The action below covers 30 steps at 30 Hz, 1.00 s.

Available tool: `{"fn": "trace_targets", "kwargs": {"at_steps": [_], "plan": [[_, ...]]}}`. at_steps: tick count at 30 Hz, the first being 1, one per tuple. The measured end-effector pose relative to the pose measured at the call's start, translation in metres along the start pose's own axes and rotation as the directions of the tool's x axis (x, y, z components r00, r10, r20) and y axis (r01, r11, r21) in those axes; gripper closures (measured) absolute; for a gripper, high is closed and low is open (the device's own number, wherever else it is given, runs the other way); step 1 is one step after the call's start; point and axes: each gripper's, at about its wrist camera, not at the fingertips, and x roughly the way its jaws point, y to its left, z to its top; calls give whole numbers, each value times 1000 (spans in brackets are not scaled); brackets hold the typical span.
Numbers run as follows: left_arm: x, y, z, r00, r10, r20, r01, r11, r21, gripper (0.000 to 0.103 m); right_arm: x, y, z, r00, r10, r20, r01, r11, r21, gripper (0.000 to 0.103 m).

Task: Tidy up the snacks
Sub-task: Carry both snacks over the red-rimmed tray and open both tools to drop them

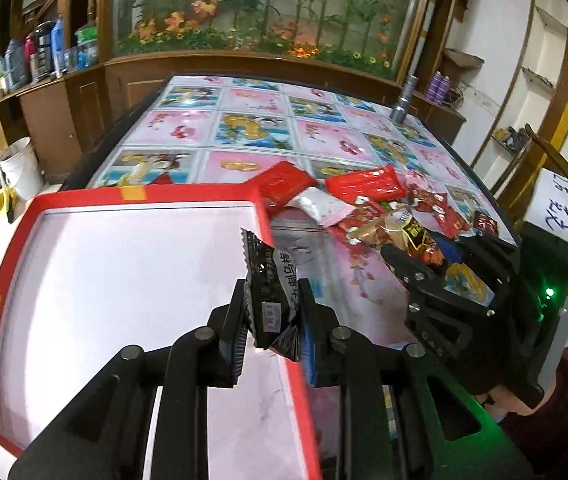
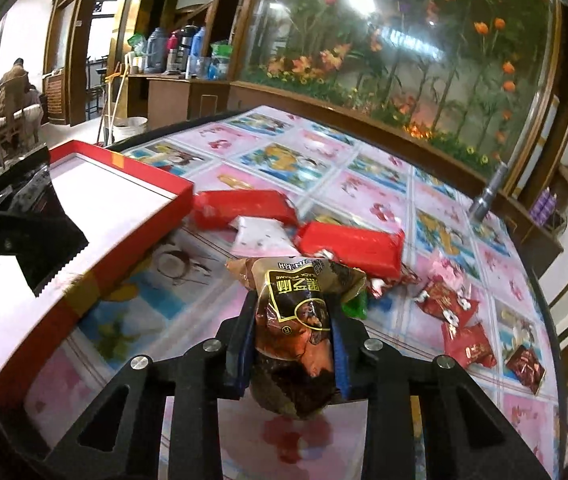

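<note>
Left tongs (image 1: pixel 271 320) are clamped on a small black sachet (image 1: pixel 269 280), held above the near right corner of the red-rimmed tray (image 1: pixel 139 194), which lies ahead and to their left. Right tongs (image 2: pixel 292 332) are clamped on a brown sesame packet (image 2: pixel 304 304), lifted clear of the desk (image 2: pixel 384 176), with the tray off to their left.

Risks noted:
- The black sachet is pinched by its lower half only; the crinkled upper part stands free. The slick film may slip or twist out, in my judgement.
- It hangs over the tray's right rim; released here, it may land on the rim and tip onto the desk.
- The two tongs work near each other; converging on the tray risks a collision.
- The loose pile (image 2: pixel 324 236) of red packets lies just ahead of the right tongs; a low sweep could scatter it.
</note>
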Motion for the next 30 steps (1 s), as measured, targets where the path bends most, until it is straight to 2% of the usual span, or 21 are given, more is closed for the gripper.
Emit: {"fn": "trace_targets", "kwargs": {"at_steps": [13,30], "plan": [[-13,61,-20,999,44,2,-44,992,-115,83,-21,50,28,996,25,84,-19,997,-69,71],[-19,104,-40,997,70,-12,-71,980,-186,83,-30,113,54,989,82,122,-59,981,-182,71]]}}
